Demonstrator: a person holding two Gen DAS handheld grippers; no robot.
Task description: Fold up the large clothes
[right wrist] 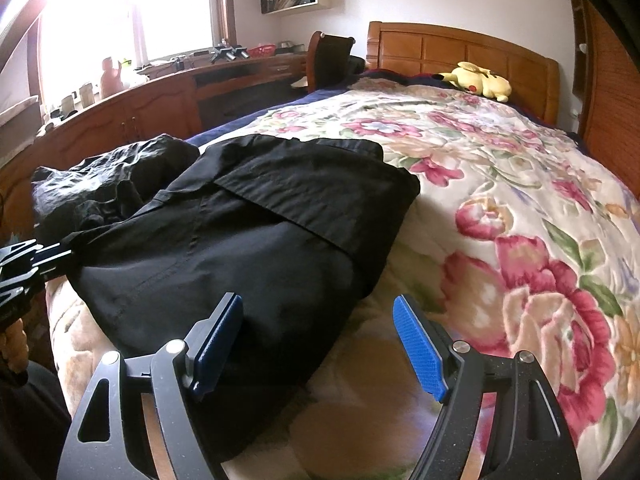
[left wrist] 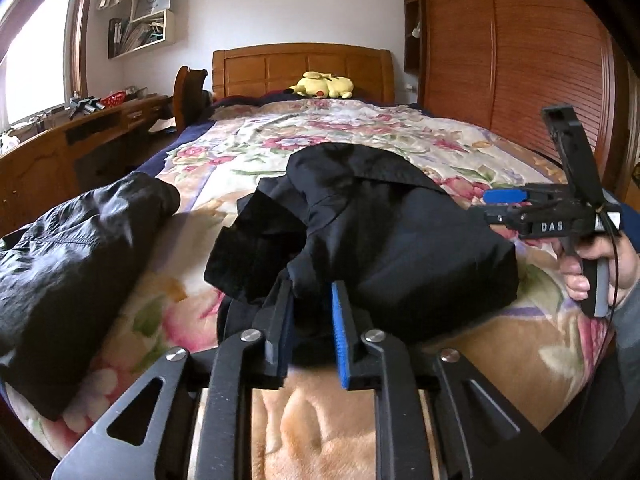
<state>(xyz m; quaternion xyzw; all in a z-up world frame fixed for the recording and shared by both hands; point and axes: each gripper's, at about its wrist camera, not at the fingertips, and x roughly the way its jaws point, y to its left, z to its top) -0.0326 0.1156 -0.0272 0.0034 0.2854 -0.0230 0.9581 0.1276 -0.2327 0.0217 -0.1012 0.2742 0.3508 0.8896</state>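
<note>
A black garment [left wrist: 384, 240] [right wrist: 256, 240] lies partly folded on the near end of the floral blanket [left wrist: 280, 140] [right wrist: 500, 200]. My left gripper [left wrist: 310, 296] has its jaws narrow, with a bunched fold of the garment's near edge pinched between the tips. It also shows at the left edge of the right wrist view, where the left gripper [right wrist: 68, 252] meets the cloth's corner. My right gripper [right wrist: 318, 308] stands wide open at the garment's near right corner, one finger over the cloth and one over the blanket, holding nothing. In the left wrist view a hand holds the right gripper [left wrist: 490, 205] beside the garment.
A second, shiny dark jacket [left wrist: 80, 240] [right wrist: 112, 176] lies crumpled at the bed's left edge. A yellow plush toy [left wrist: 324, 86] [right wrist: 480, 80] rests by the wooden headboard [left wrist: 300, 64]. A wooden desk [left wrist: 60, 148] runs along the left and a wardrobe [left wrist: 520, 60] along the right.
</note>
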